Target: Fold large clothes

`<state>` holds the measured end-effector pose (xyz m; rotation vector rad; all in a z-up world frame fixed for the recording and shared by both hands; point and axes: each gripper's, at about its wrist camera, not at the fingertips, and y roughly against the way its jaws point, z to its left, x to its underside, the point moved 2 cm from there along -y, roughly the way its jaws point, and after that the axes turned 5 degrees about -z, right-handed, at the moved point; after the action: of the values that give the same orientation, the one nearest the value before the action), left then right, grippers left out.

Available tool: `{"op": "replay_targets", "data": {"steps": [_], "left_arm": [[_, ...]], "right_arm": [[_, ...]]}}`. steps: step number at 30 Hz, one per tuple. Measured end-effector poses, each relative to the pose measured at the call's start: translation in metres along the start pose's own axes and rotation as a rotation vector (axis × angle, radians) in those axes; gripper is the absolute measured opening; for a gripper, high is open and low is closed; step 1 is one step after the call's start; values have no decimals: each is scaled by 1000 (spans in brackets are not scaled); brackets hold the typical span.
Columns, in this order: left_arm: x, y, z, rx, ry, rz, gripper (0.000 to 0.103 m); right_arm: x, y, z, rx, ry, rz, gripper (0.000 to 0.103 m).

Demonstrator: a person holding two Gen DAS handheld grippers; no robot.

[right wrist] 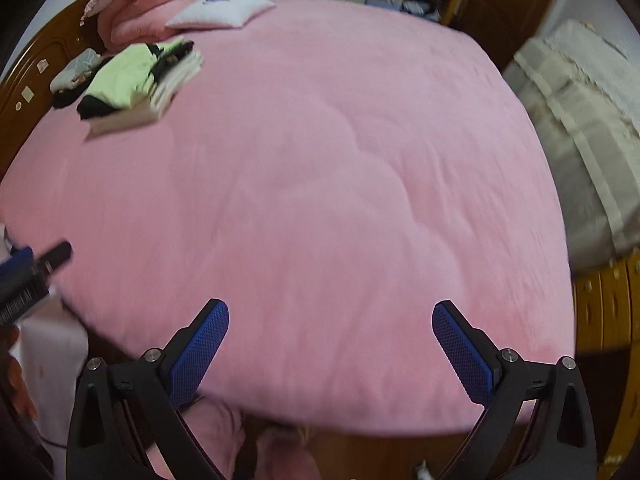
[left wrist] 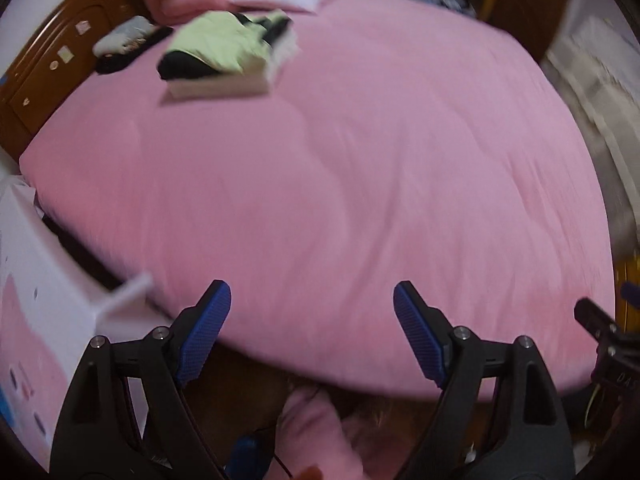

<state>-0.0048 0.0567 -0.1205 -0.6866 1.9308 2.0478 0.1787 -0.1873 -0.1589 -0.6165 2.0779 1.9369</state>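
A wide bed with a pink sheet (left wrist: pixel 360 160) (right wrist: pixel 320 180) fills both views. Far back on its left lies a stack of folded clothes (left wrist: pixel 224 52) (right wrist: pixel 136 80), a light green piece on top of black and white ones. My left gripper (left wrist: pixel 311 292) hangs open over the near edge of the bed, with nothing between its blue pads. My right gripper (right wrist: pixel 331 308) is open wider over the same edge, also empty. Each gripper shows at the rim of the other's view. Pink fabric (left wrist: pixel 316 420) (right wrist: pixel 208 432) lies below the bed's near edge; what it is I cannot tell.
A wooden headboard (left wrist: pixel 52 68) runs along the left. A folded pink quilt (right wrist: pixel 152 4) and a white pillow (right wrist: pixel 220 12) lie at the far end. A small grey bundle (right wrist: pixel 74 70) sits by the stack. Beige bedding (right wrist: pixel 580 120) is on the right, white furniture (left wrist: pixel 36 280) on the left.
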Motion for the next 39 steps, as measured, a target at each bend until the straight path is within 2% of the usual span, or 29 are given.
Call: {"op": "replay_targets", "data": {"steps": [4,8,11,15,17,21,25,27,31,39], "left_arm": [[34,44,-36,9,-62,34,82],[34,90,-61,23,-105,-4,82],[23,117,-76,62,-154,-44,85],[9,134,-89,43,-207,-123,87],[5,138,-93,52,-211,-133,87],[-1,145,-93,72,-187,-144,87],[-8,145,-96,60,-191,-107,87],[-10,145,-97,73,-196,-95,87],[-12,156,-95,74,-190,-127,87],[-14,163,-94,105,-162,-134,87]], "right_arm": [[60,33,-36,-6,-31,44,103],[92,65,-67,-22,-95,64,103],[85,95,-74,-26,-130,44,103],[68,128,-74,-33,-160,0,103],[70,141,-80,-49,-189,-4,103],[69,161,-87,-2,-189,-65,103],[70,177,-86,19,-171,-95,103],[71,180,-84,29,-160,-84,103],[62,185,-87,25,-141,-86,103],[51,173,-95,16,-103,-73,103]]}}
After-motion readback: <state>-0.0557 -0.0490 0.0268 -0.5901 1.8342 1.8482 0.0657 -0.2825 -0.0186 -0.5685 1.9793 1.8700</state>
